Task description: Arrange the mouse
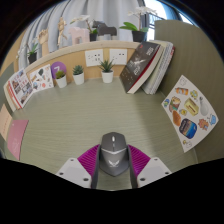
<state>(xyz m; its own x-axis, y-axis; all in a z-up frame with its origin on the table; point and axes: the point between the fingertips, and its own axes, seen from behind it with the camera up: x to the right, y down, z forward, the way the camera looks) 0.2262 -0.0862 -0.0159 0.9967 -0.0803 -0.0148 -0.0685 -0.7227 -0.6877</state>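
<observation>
Between the two white gripper fingers you will find the grey, angular computer mouse (112,153), its nose pointing forward over the pale green tabletop (100,110). Your gripper (112,165) is closed to a narrow setting: both magenta pads (89,160) appear to press against the sides of the mouse, though the contact on each side is partly hidden by the mouse body, so treat the grip as probable rather than confirmed. Ahead of the fingers, well apart from the mouse, three small potted green plants in white pots (78,74) stand in a row near the table's far edge. Just beside them on the right, a dark-covered book (142,67) leans tilted against further upright books. Further right, a colourful illustrated sheet with small pictures (187,110) lies flat on the tabletop. On the left side, a printed picture card (38,78) rests propped at an angle, and a pink flat item (17,134) lies nearer to you.
</observation>
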